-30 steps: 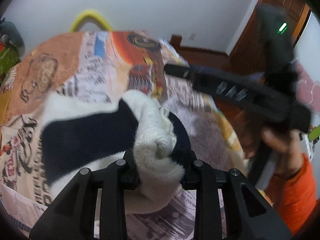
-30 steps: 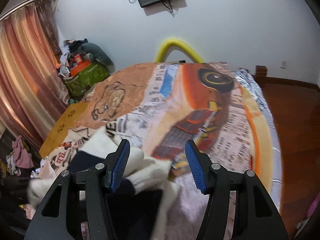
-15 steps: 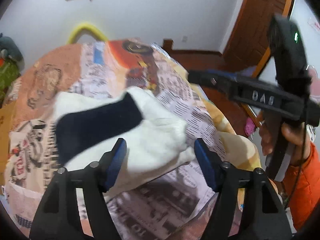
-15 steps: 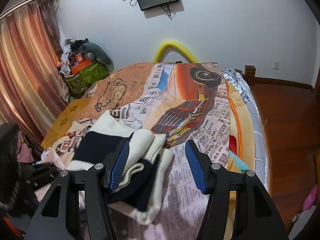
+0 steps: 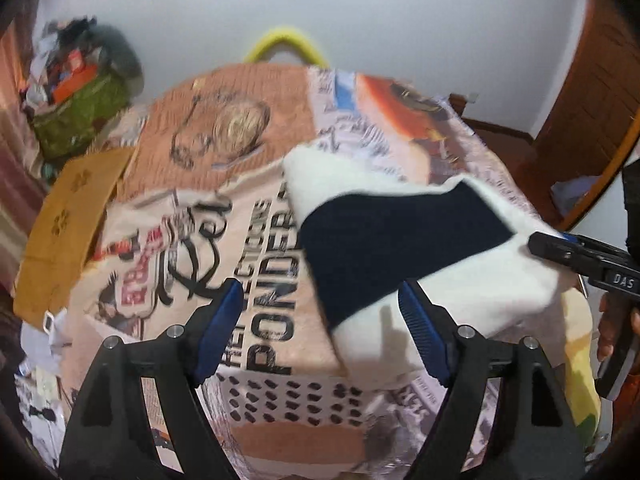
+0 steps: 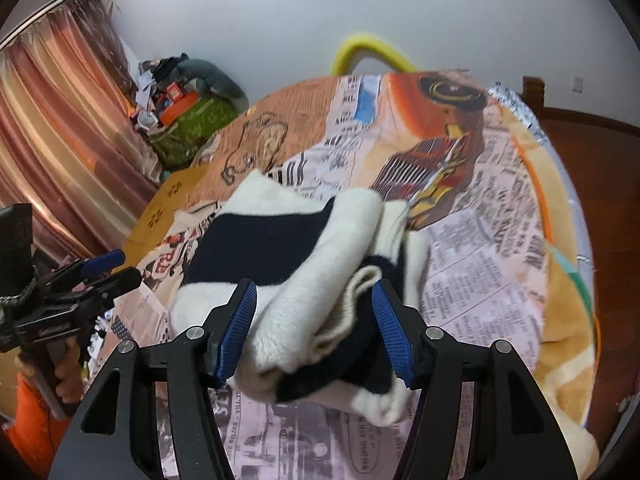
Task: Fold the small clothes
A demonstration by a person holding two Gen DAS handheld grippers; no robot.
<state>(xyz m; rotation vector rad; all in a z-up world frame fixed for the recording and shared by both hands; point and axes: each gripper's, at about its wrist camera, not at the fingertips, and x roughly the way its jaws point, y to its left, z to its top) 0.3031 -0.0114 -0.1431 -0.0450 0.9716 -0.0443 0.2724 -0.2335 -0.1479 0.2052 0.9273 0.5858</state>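
A white sweater with a wide navy band (image 5: pixel 400 232) lies folded on the printed bedspread (image 5: pixel 256 312). My left gripper (image 5: pixel 322 332) hovers over the bedspread just left of the sweater. Its jaws are opening and its blue pads (image 5: pixel 222 328) hold nothing. In the right wrist view the sweater's (image 6: pixel 280 248) bunched, folded end sits between the fingers of my right gripper (image 6: pixel 314 320). Those jaws are opening and the pads (image 6: pixel 240 320) flank the cloth without squeezing it. The left gripper (image 6: pixel 116 268) shows at that view's left edge, and the right gripper (image 5: pixel 548 242) at the sweater's right edge in the left wrist view.
A yellow curved tube (image 6: pixel 372 50) stands at the bed's far end. A green bag piled with clutter (image 6: pixel 192 120) and a striped curtain (image 6: pixel 60 120) are on the left. Wooden floor (image 6: pixel 592 152) runs along the bed's right side. A hand with an orange sleeve (image 6: pixel 36 412) holds the left gripper.
The left gripper let go of the sweater's bunched end, opened wide and drew away to the left. The right gripper came down around the sweater's folded end.
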